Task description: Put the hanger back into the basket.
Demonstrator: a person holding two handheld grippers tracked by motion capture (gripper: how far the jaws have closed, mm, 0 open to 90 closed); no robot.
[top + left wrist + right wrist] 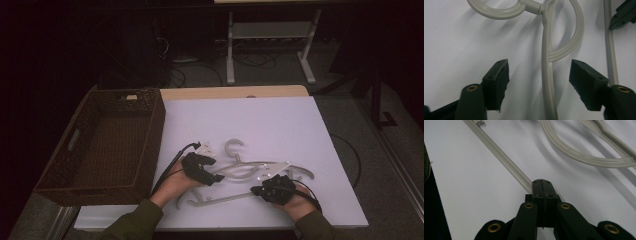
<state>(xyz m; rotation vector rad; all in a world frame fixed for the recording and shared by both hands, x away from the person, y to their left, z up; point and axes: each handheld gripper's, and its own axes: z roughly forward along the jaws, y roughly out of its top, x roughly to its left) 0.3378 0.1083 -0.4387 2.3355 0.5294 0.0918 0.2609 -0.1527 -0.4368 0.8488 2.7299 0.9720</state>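
Two or three white plastic hangers (250, 167) lie tangled on the white table (280, 120). My left gripper (217, 177) is open and held low over them. In the left gripper view its jaws (540, 66) straddle one hanger's thin arm (545, 50) without touching it, and that hanger's hook (499, 13) lies beyond. My right gripper (255, 190) is shut. In the right gripper view its closed tips (541, 182) sit right at a hanger's straight bottom bar (499, 152), which runs under the left jaw. No bar shows between the pads.
A dark wicker basket (150, 145) stands along the table's left side, next to my left hand. A curved hanger shoulder (574, 155) lies just beyond the right gripper. The right gripper's tip (624, 15) shows in the left gripper view.
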